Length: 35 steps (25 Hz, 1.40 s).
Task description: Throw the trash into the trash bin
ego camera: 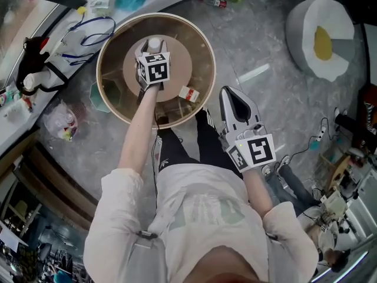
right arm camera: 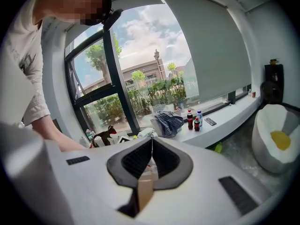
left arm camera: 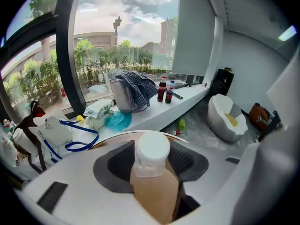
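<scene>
My left gripper (ego camera: 151, 52) is clamping its fingers on the bottle (left arm camera: 154, 191), whose base is disappearing under my own housing. The white cap is pointing forward out past my fingertips, the long axis running along my jaws. From the head view it is hanging over the middle of the trash bin (ego camera: 204, 46), well inside the rim, with a small carton (ego camera: 189, 93) lying inside. My right gripper (right arm camera: 150, 142) is pinching a tan scrap (right arm camera: 145, 191), too blurred to identify.
</scene>
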Each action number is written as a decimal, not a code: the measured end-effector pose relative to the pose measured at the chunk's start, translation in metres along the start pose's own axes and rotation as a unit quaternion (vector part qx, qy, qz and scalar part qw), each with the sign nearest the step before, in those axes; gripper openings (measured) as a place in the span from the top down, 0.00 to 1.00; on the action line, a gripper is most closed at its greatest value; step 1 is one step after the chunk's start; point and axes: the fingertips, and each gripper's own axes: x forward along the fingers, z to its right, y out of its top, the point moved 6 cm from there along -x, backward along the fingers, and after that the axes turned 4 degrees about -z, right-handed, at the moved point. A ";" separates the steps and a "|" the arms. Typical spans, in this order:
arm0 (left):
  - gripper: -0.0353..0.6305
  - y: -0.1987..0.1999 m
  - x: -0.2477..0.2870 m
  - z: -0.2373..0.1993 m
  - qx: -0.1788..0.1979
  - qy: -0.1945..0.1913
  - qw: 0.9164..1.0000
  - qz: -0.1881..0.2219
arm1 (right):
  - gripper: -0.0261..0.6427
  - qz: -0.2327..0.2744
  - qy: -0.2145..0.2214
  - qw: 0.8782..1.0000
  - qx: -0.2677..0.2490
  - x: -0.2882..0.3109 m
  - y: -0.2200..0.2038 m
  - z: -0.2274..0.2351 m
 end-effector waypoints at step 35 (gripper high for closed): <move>0.64 0.031 -0.402 -0.055 -0.032 0.129 0.932 0.337 | 0.94 0.124 0.221 0.962 -0.097 -0.014 0.087 -0.179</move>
